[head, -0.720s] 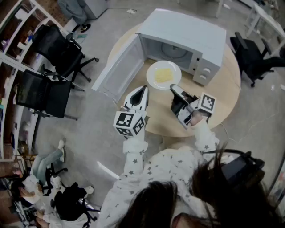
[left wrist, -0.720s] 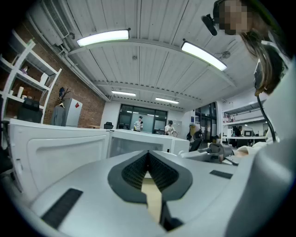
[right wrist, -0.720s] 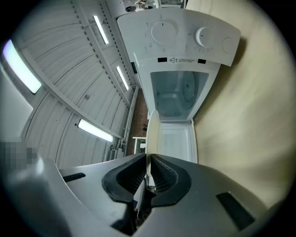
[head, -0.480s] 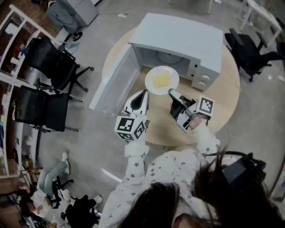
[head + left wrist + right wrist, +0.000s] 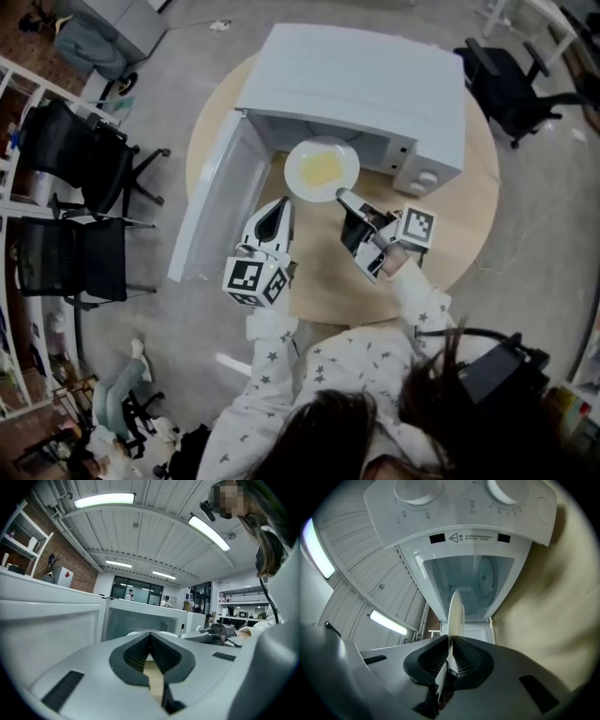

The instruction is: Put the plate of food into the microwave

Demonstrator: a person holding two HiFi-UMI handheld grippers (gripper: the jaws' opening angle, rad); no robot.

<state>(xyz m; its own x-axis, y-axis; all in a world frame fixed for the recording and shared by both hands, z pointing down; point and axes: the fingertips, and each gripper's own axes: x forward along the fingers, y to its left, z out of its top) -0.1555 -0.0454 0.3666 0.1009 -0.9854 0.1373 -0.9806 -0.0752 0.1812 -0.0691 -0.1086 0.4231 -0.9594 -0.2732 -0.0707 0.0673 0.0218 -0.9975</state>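
A white plate with a yellow piece of food on it hangs at the mouth of the white microwave, whose door stands swung open to the left. My right gripper is shut on the plate's near rim. In the right gripper view the plate shows edge-on between the jaws, pointing into the microwave cavity. My left gripper hovers over the table left of the plate, jaws together and empty; its own view shows the gripper facing the microwave.
The microwave stands on a round wooden table. Black office chairs stand at the left and another chair at the upper right. Shelving runs along the left edge.
The right gripper has carried the plate away from me toward the microwave opening; the plate's far rim now reaches the cavity. The left gripper stays beside it, still shut.
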